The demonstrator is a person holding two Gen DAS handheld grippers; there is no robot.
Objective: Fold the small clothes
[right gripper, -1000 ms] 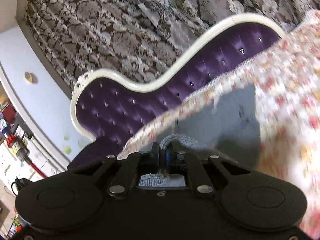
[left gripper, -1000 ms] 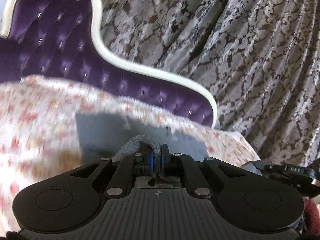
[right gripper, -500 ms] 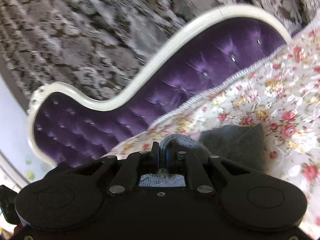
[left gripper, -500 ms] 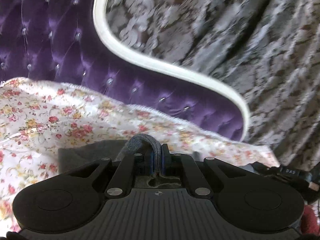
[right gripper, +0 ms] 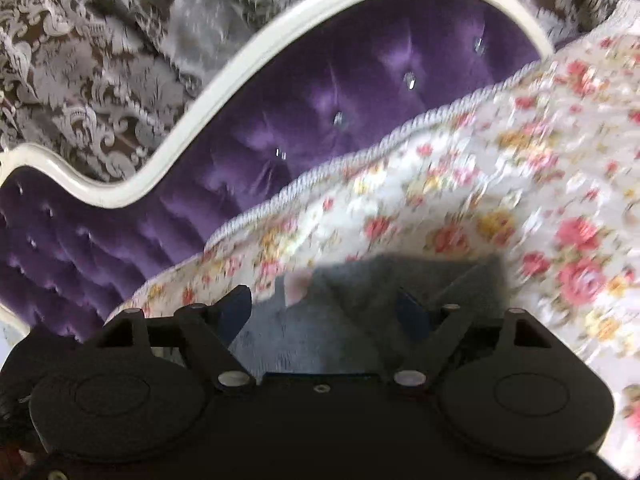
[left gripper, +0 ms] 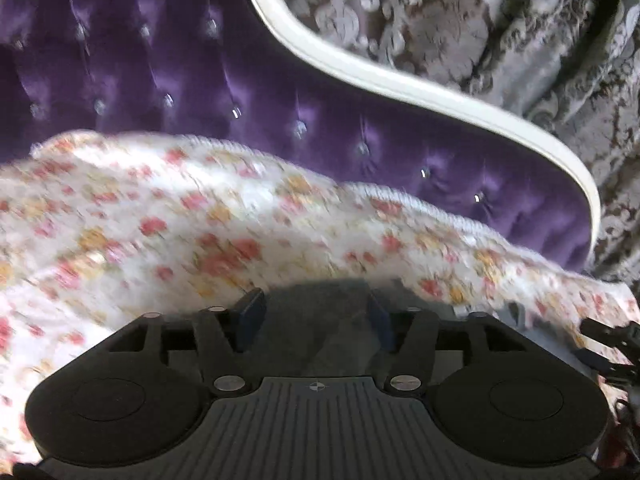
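A small grey knit garment [left gripper: 320, 320] lies flat on the floral bedspread [left gripper: 200, 240], mostly hidden under the gripper bodies. My left gripper [left gripper: 316, 312] is open, its blue-padded fingers [left gripper: 250, 314] spread above the garment's edge. In the right wrist view the same grey garment [right gripper: 360, 300] lies below my right gripper [right gripper: 326, 312], which is also open, with fingers [right gripper: 236, 312] spread over the cloth. Neither gripper holds anything.
A purple tufted headboard [left gripper: 160, 80] with a white curved frame [left gripper: 400, 84] rises just beyond the bedspread's corded edge [right gripper: 360, 152]. Patterned grey-brown curtains [left gripper: 480, 20] hang behind it. The other gripper's black parts [left gripper: 612, 344] show at the right edge.
Both grippers were shut on the grey garment and carried it toward the headboard; now both have opened and let go, and the garment lies on the bedspread.
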